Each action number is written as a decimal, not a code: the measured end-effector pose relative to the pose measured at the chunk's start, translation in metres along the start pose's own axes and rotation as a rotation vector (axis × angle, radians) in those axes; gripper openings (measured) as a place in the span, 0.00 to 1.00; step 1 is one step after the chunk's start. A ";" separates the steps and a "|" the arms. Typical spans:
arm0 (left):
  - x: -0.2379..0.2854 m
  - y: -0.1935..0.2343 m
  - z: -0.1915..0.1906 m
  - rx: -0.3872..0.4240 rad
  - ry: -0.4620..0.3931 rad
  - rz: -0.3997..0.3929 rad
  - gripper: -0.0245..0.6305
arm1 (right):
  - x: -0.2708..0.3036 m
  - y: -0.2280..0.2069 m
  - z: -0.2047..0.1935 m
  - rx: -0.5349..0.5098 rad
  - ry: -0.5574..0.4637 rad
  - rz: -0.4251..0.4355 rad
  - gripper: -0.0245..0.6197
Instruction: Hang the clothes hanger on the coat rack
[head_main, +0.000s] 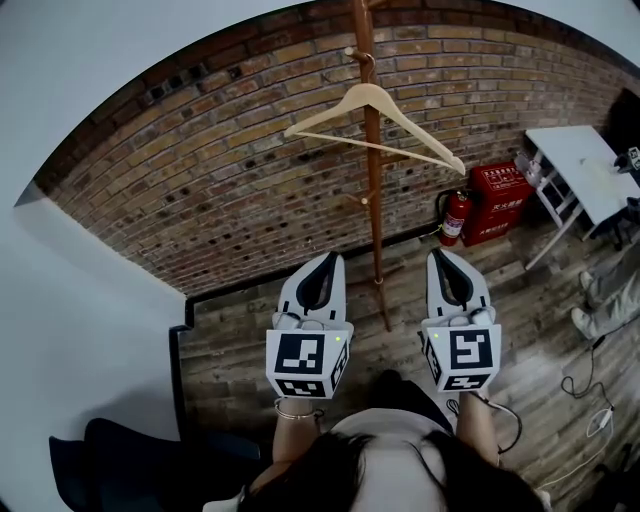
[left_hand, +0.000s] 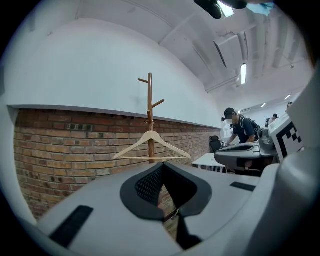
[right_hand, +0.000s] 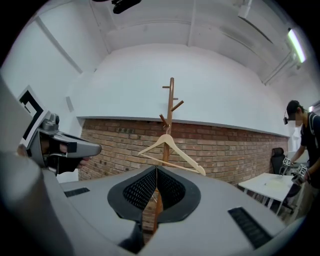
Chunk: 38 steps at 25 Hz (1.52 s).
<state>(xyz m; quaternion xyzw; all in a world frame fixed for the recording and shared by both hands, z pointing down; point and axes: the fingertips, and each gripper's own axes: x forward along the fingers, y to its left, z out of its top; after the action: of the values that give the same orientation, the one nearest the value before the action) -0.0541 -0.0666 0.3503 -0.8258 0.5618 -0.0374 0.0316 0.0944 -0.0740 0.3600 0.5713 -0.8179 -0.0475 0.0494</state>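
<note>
A pale wooden clothes hanger (head_main: 375, 125) hangs by its hook from a peg of the tall wooden coat rack (head_main: 372, 200) that stands against the brick wall. Both grippers are held level in front of the rack, well short of it. My left gripper (head_main: 329, 259) sits left of the pole and my right gripper (head_main: 441, 256) right of it. The left gripper view shows the hanger (left_hand: 151, 146) on the rack (left_hand: 149, 100) beyond my left gripper's (left_hand: 161, 165) shut, empty jaws. In the right gripper view the hanger (right_hand: 170, 149) hangs past my right gripper's (right_hand: 156, 169) shut, empty jaws.
A red fire extinguisher (head_main: 455, 217) and a red box (head_main: 502, 203) stand at the wall right of the rack. A white table (head_main: 585, 170) is at the far right, with a person (left_hand: 241, 129) bent over it. Cables (head_main: 592, 405) lie on the wooden floor.
</note>
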 end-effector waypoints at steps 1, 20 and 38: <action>-0.006 -0.002 -0.002 -0.025 0.000 -0.010 0.05 | -0.004 0.005 -0.001 0.006 0.002 0.008 0.10; -0.101 -0.020 -0.007 -0.020 0.010 -0.010 0.05 | -0.084 0.057 0.003 0.019 0.027 0.029 0.10; -0.134 -0.036 -0.015 0.010 0.027 -0.035 0.05 | -0.119 0.068 -0.001 -0.012 0.026 0.012 0.10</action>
<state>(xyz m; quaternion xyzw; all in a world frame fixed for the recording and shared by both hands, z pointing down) -0.0708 0.0710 0.3649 -0.8347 0.5475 -0.0519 0.0275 0.0724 0.0613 0.3669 0.5666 -0.8203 -0.0447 0.0637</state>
